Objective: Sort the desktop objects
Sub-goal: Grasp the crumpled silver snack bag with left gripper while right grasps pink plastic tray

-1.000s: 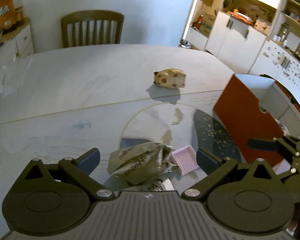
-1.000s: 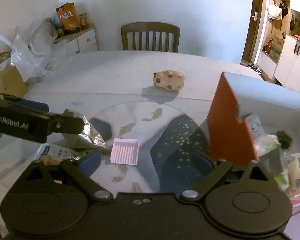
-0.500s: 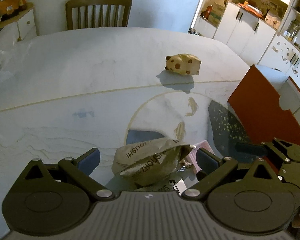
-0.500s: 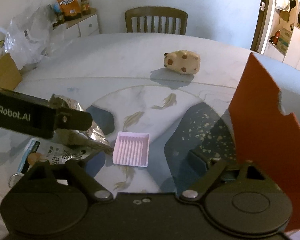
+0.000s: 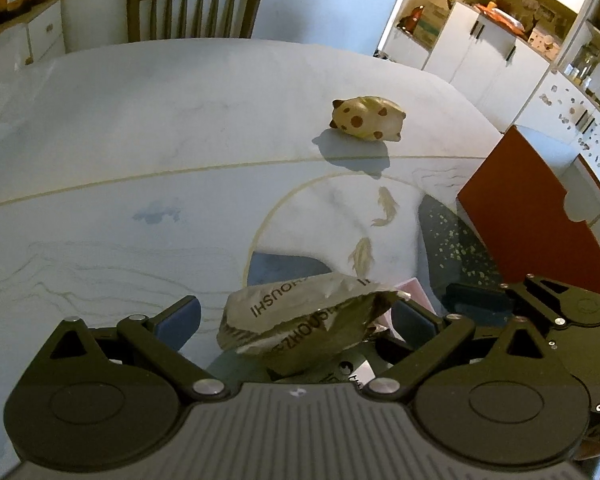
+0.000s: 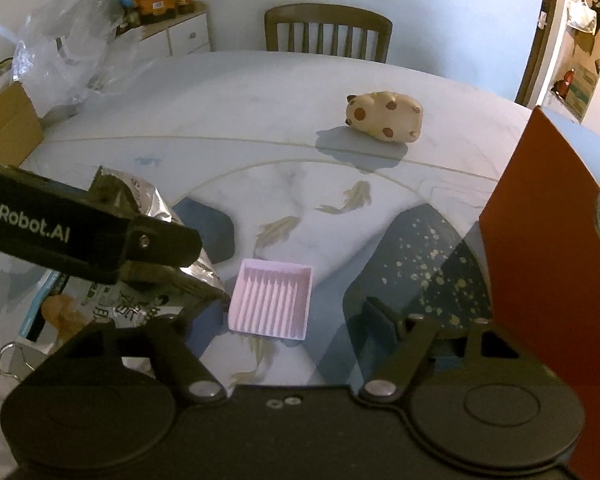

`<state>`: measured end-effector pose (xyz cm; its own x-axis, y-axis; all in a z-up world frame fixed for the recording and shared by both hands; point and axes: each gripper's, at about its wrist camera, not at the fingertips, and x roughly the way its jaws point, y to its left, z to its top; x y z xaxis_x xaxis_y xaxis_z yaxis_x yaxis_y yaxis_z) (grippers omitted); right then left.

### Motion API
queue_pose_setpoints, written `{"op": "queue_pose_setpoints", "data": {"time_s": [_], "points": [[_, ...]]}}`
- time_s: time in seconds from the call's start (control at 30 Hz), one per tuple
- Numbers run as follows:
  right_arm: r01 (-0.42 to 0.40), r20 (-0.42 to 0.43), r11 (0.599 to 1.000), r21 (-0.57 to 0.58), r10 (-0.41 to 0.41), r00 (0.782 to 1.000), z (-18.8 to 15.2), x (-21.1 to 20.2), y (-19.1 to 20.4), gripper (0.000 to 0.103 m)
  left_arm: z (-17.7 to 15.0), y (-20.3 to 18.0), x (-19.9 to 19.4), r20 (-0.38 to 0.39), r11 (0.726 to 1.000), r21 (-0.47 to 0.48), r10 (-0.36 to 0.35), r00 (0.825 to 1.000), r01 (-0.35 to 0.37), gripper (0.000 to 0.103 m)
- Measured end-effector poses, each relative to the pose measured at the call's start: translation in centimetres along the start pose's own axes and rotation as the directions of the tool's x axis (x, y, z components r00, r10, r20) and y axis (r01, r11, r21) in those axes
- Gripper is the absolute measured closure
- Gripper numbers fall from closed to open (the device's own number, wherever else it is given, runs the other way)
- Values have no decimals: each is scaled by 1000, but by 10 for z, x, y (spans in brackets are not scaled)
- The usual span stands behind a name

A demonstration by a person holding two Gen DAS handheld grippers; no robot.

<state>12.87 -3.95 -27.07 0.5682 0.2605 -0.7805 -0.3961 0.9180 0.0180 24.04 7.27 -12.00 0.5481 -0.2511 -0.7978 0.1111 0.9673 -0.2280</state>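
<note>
**Bench inventory: foil packet and pink tray under two hand-held grippers**

A crumpled foil snack packet (image 5: 300,320) is found at the near edge of the bench (image 5: 140,120), between the spread fingers of the left hand-held gripper (image 5: 296,316); the pads are seen apart from the foil, so the jaws stand open. A pink ribbed tray (image 6: 271,298) is recorded just right of the packet, lying flat on the bench. The right hand-held gripper (image 6: 276,312) is placed over the tray with its jaws closing; the tray lies between them and no pad is seen pressing on it. A spotted cream animal figurine (image 6: 384,117) is set farther off, well apart from the tray. A red box (image 6: 540,240) stands upright at the right edge. A printed packet (image 6: 100,304) lies under the foil. A wooden chair (image 6: 327,32) is noted beyond the far edge.
</note>
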Motion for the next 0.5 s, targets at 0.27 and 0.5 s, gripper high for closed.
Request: {"op": "queue_pose_setpoints", "data": {"time_s": [0.27,0.5], "points": [[-15,15,1000,-19,15,1000,-1,-3,4,46,1,-2,-1,5,999,-5,-32,999,32,12],[-26,14,999,-26,26,1000,0,-5,3,62,2,-1,-3,3,999,-5,-37,999,37,29]]}}
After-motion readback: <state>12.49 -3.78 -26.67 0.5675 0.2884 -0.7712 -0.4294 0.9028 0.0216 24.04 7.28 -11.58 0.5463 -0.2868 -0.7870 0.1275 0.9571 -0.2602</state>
